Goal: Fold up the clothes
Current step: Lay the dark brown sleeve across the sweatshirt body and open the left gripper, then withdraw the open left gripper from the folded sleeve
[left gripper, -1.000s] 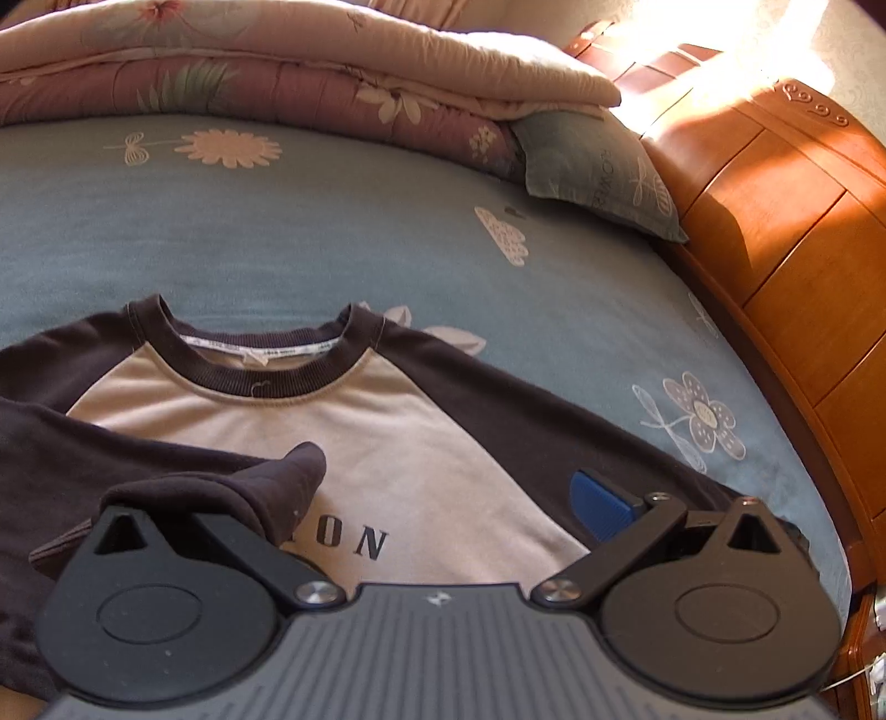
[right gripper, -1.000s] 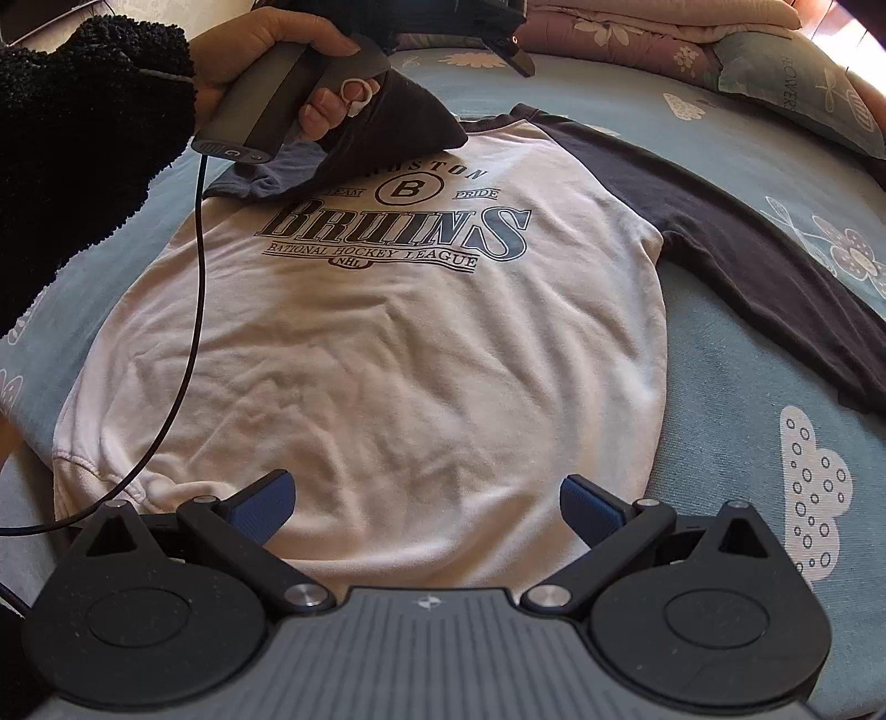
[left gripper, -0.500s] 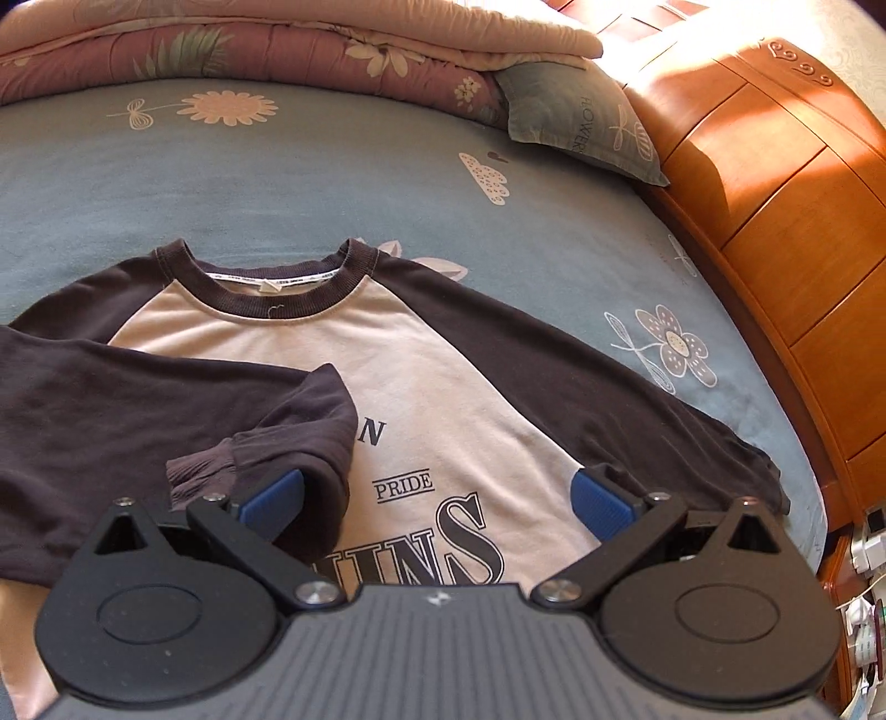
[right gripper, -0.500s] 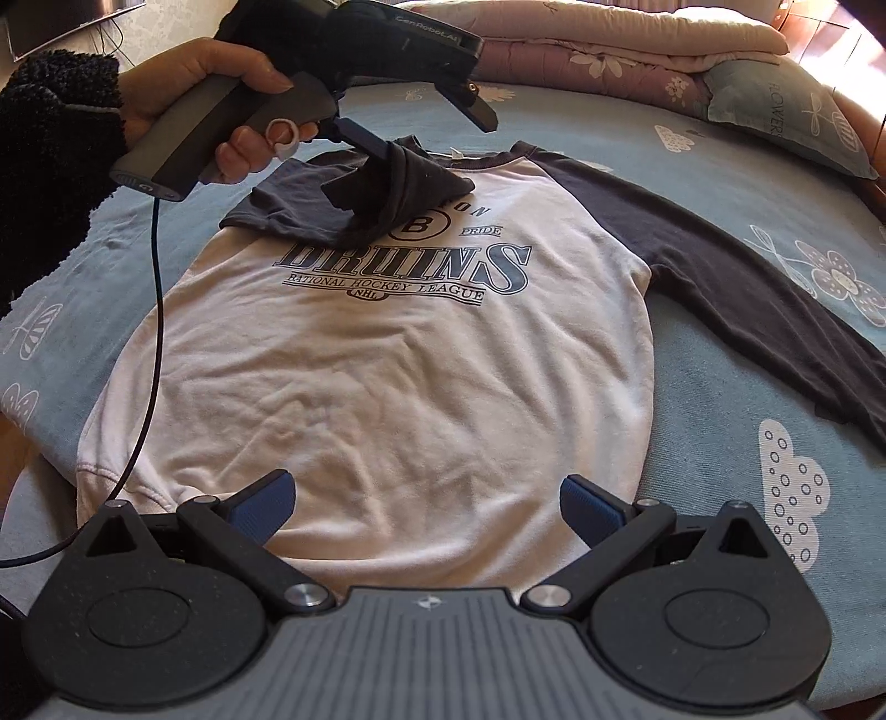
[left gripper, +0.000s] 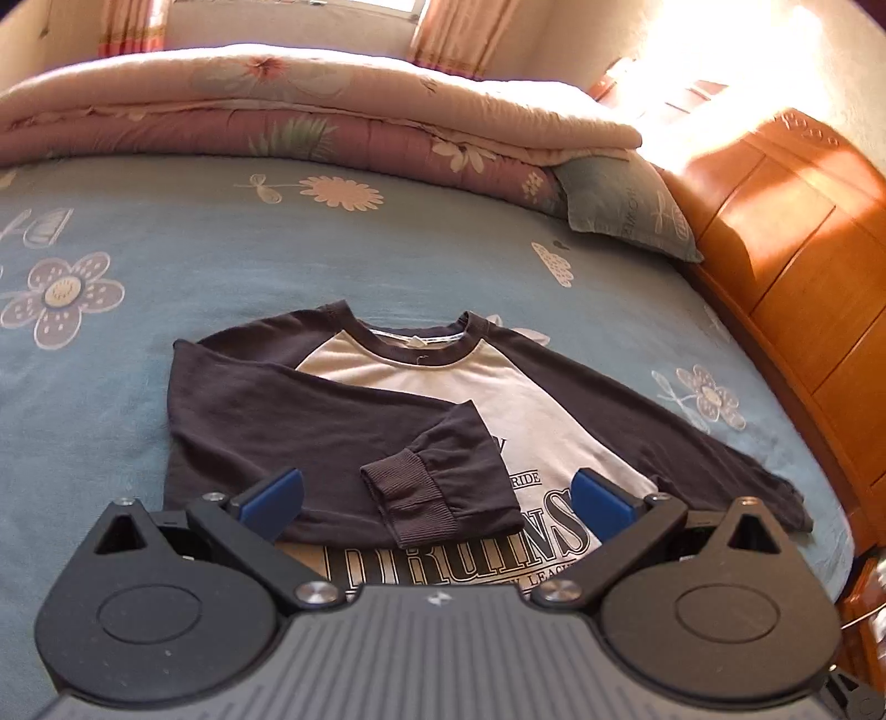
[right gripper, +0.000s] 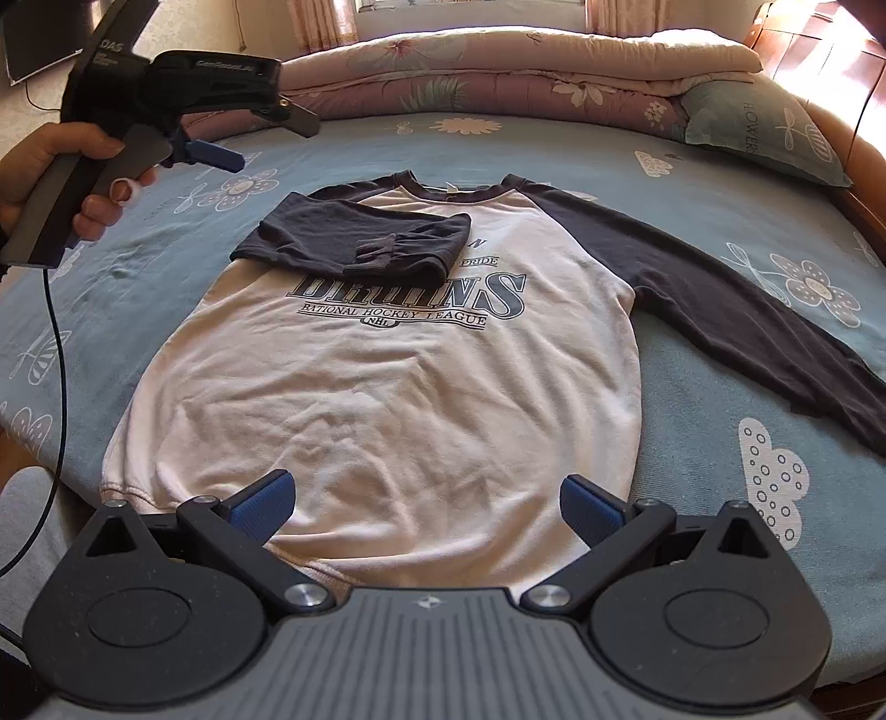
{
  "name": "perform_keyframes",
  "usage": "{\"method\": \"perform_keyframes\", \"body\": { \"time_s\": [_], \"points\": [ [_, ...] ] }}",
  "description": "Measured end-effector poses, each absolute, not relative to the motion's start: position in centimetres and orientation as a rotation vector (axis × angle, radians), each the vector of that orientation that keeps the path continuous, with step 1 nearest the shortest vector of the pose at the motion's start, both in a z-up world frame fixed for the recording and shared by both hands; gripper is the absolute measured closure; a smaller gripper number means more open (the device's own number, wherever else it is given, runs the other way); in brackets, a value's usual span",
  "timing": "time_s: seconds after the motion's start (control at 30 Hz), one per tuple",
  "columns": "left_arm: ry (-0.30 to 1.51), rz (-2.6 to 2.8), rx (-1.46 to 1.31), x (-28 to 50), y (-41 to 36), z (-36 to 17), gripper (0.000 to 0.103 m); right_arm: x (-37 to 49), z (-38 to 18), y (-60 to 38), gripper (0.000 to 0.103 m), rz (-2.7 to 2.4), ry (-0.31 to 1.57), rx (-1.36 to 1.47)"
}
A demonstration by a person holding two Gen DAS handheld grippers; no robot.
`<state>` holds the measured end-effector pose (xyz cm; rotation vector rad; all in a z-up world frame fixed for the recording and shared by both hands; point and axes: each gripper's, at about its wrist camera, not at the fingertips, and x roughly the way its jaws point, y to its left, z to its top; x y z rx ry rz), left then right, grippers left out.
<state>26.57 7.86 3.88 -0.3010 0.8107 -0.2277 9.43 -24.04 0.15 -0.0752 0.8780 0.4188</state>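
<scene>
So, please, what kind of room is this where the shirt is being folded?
Most likely a bedroom at home. The shirt lies on a bed sheet with flower prints, a folded quilt and a pillow sit at the far side, and a curved wooden bed frame runs along one edge.

Blue floral bed (left gripper: pixel 387 260) w/ folded quilt (left gripper: pixel 310 116), pillow (left gripper: pixel 626 199), sunlit wood headboard (left gripper: pixel 792 232), curtained window (right gripper: pixel 470 8) behind.

Sweatshirt (right gripper: pixel 398 387): soft matt knit cloth, ribbed cuff (left gripper: pixel 412 501). Bed sheet (left gripper: pixel 277 260): smooth printed cotton-like cloth. Quilt (left gripper: pixel 310 111): padded fabric. Headboard (left gripper: pixel 797 232): glossy varnished wood. Left gripper (left gripper: pixel 437 498): matt black plastic, ridged blue pads (left gripper: pixel 601 504).
</scene>
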Motion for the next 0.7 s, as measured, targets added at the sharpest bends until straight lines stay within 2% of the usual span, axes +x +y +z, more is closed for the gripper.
{"method": "perform_keyframes", "body": {
  "time_s": [0.13, 0.23, 0.37, 0.7],
  "points": [
    [0.809, -0.207, -0.383, 26.2, 12.0, 1.3, 0.001, 10.8, 0.0, -22.9, 0.0, 0.383, 0.895, -0.085],
    [0.79, -0.122, -0.318, 26.0, 13.8, -1.0, 0.001, 12.6, -0.2, -21.9, 0.0, 0.359, 0.904, -0.105],
    [0.799, 0.019, -0.092, 26.0, 14.3, -4.7, 0.001, 15.0, -0.6, -20.6, 0.0, 0.341, 0.913, -0.152],
    [0.813, 0.086, -0.084, 29.0, 16.5, -8.9, 0.001, 19.1, -1.2, -18.0, 0.0, 0.313, 0.918, -0.188]
  ]
}}
